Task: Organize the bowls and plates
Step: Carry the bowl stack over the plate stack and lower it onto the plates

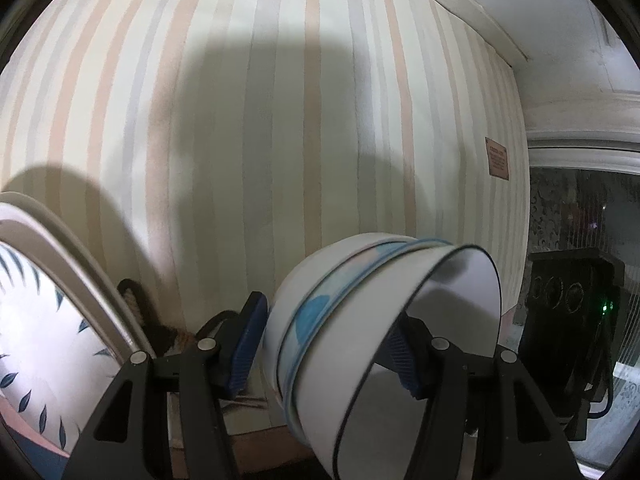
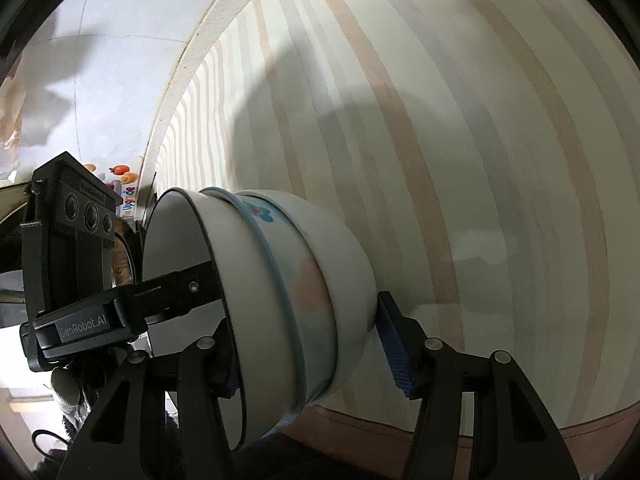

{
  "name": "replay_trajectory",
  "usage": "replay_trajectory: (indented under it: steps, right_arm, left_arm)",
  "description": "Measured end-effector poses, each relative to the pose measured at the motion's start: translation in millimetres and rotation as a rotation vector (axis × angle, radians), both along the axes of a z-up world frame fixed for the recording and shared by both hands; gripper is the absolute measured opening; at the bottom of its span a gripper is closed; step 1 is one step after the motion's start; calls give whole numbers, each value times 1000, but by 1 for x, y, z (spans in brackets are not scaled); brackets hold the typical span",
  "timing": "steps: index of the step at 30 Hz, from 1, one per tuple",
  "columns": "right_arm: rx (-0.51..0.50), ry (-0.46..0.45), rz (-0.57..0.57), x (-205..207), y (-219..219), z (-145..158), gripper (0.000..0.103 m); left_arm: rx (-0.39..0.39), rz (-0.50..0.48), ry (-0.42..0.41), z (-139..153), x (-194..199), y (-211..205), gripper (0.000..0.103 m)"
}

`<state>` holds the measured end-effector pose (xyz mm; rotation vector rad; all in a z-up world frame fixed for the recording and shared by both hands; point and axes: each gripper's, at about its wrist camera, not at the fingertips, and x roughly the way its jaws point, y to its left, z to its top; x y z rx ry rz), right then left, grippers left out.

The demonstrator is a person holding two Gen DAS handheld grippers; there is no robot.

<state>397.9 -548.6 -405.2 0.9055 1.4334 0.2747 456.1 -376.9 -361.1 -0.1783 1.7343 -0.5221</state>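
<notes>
The left gripper (image 1: 326, 346) has its two blue pads spread either side of a stack of nested bowls (image 1: 360, 332) held on its side: the left pad sits against the outer bowl's base, the other pad reaches inside the innermost bowl's mouth, so the gripper pinches the stack through its walls. The right gripper (image 2: 314, 356) meets the same stack of bowls (image 2: 280, 296) from the opposite side, one finger lying inside the dark-rimmed mouth and the blue pad on the far finger just beside the rounded base; whether that pad presses the bowl cannot be told. The stack is lifted in front of a striped wall (image 1: 280, 120), with open room above it and to its sides, and a brown ledge (image 2: 400, 438) running below. Only the left wrist view shows the plates (image 1: 48, 300) standing tilted at the left edge, the nearest with a blue leaf pattern, close to the left finger, and a small brown plaque (image 1: 497, 159) on the wall by a dark window (image 1: 580, 216). Only the right wrist view shows the other gripper's black camera housing (image 2: 72, 240) at the left, its finger entering the bowl mouth, and the white ceiling (image 2: 100, 60) above a curved moulding (image 2: 200, 60).
</notes>
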Motion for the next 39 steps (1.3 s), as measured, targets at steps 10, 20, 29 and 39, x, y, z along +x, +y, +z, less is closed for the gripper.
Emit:
replay_trajectory:
  steps: [10, 20, 29, 39]
  right_arm:
    - [0, -36, 53, 14, 23, 36, 59]
    - [0, -76, 85, 26, 89, 73, 59]
    - [9, -67, 136, 28, 169, 66, 58]
    - [-8, -37, 184, 38, 229, 36, 58]
  left_arm:
    - [-9, 34, -33, 38, 9, 28, 56]
    - [-22, 61, -80, 69, 18, 89, 55]
    - [-12, 107, -72, 61, 19, 169, 56]
    - [1, 146, -55, 32, 19, 218, 56]
